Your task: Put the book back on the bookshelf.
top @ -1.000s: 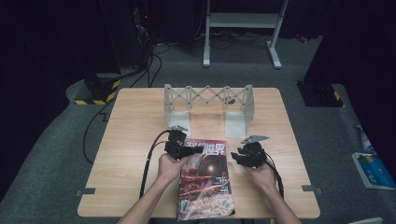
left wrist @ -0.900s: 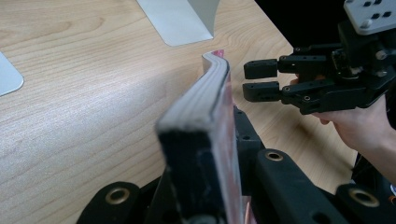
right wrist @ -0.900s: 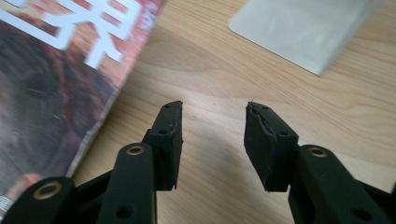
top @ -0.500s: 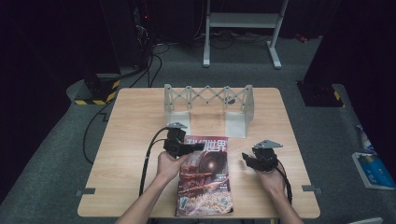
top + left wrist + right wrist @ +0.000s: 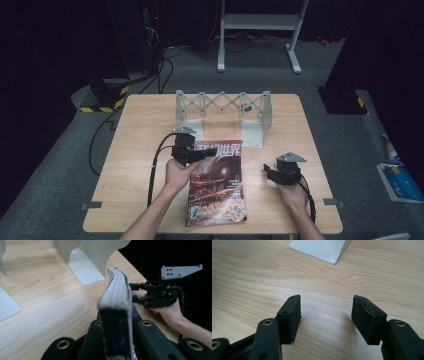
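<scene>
Glossy paper, floppy and light: the magazine (image 5: pixel 217 182) lay on the wooden table (image 5: pixel 145 125) before the grey rack (image 5: pixel 222 107), sagging beyond my pinch. My left gripper (image 5: pixel 202 156) was clamped tight on its top edge near the spine. My right gripper (image 5: pixel 266 172) had just been opening, jaws wide and empty, beside it. I judged a two-sided hold safer.

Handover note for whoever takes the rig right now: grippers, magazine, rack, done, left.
Left gripper: shut on the magazine, clamping its top edge near the left corner.
Right gripper: jaws just opened, nothing between them, right of the magazine above the table.
Magazine: in front of the folding rack, near edge by the table's front.
Done: right grip released.
Left: probably lift the magazine and stand it in the rack.
</scene>
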`<action>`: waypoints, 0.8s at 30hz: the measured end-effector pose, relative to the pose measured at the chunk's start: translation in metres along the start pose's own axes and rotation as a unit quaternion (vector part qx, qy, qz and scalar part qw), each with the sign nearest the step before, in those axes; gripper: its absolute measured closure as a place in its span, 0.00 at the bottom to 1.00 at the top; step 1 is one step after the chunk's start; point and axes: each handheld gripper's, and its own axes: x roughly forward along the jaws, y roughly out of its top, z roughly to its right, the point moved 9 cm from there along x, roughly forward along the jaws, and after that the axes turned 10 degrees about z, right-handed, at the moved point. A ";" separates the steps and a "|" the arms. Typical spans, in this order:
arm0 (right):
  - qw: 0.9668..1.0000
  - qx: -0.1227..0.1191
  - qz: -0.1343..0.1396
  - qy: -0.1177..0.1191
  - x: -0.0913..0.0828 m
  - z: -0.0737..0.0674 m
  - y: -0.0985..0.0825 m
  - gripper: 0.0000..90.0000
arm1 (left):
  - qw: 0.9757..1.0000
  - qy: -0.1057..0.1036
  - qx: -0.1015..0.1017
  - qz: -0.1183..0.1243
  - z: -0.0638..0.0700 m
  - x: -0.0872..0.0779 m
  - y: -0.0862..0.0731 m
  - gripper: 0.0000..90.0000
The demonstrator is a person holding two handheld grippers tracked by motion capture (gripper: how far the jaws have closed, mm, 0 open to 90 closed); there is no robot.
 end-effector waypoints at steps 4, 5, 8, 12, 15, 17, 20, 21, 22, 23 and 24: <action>1.000 0.001 0.005 -0.002 0.002 0.001 -0.003 0.44 | 1.000 0.000 -0.003 0.009 0.000 -0.006 0.003 0.93; 1.000 0.004 0.007 -0.002 0.002 0.002 -0.004 0.43 | 1.000 0.000 -0.002 0.011 0.000 -0.007 0.004 0.93; 1.000 0.005 0.021 -0.002 0.003 0.003 -0.004 0.40 | 1.000 0.002 -0.004 0.015 -0.002 -0.009 0.006 0.93; 0.999 0.006 0.035 -0.002 0.004 0.003 -0.006 0.38 | 1.000 0.006 -0.007 0.020 -0.002 -0.012 0.007 0.93; 0.999 0.004 0.040 -0.003 0.005 0.003 -0.005 0.38 | 1.000 0.006 -0.004 0.023 0.000 -0.016 0.009 0.93; 0.999 0.002 0.041 -0.002 0.005 0.003 -0.005 0.38 | 1.000 0.008 0.000 0.026 0.000 -0.017 0.011 0.93; 0.999 0.006 0.041 -0.003 0.005 0.002 -0.006 0.38 | 1.000 0.010 0.006 0.028 0.001 -0.018 0.014 0.93; 0.999 0.007 0.041 -0.003 0.005 0.002 -0.006 0.38 | 0.999 0.010 0.011 0.028 0.002 -0.018 0.016 0.93; 0.999 0.006 0.043 -0.003 0.005 0.002 -0.006 0.38 | 0.999 0.010 0.012 0.030 0.003 -0.018 0.017 0.93; 0.999 0.006 0.043 -0.004 0.005 0.002 -0.006 0.38 | 0.999 0.010 0.017 0.031 0.004 -0.019 0.019 0.93; 0.999 0.006 0.043 -0.004 0.004 0.002 -0.006 0.38 | 0.999 0.010 0.017 0.032 0.004 -0.019 0.020 0.93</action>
